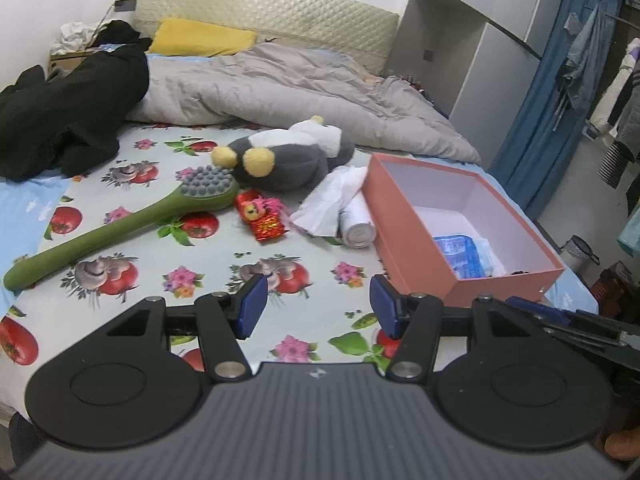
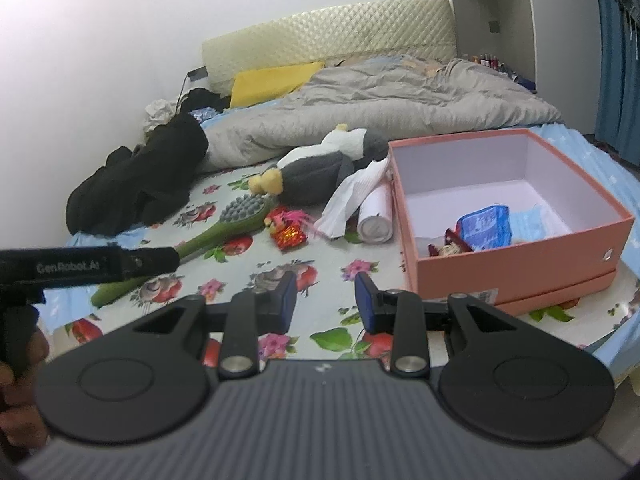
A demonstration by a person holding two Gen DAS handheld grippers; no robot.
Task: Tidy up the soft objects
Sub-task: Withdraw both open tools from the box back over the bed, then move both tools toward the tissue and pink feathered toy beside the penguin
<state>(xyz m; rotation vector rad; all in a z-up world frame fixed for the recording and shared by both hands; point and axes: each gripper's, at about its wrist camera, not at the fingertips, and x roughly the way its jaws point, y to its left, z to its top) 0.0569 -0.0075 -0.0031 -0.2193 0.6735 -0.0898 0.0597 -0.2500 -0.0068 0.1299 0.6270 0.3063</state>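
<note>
I am holding both my left hand-held gripper (image 1: 318, 306) and right hand-held gripper (image 2: 326, 300) spread and empty, the plush penguin (image 1: 288, 156) ahead awaiting the box (image 1: 408, 220) at right.

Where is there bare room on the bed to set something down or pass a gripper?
Bare sheet lies between the open left gripper, the green brush and the pink box. The box's far half is bare too. It is crowded around the penguin plush, red toy, tissue and white roll.

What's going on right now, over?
Left tool and right tool open, empty, above the bed. Plush penguin and tissues lie beside the pink box. Nothing blocking.
</note>
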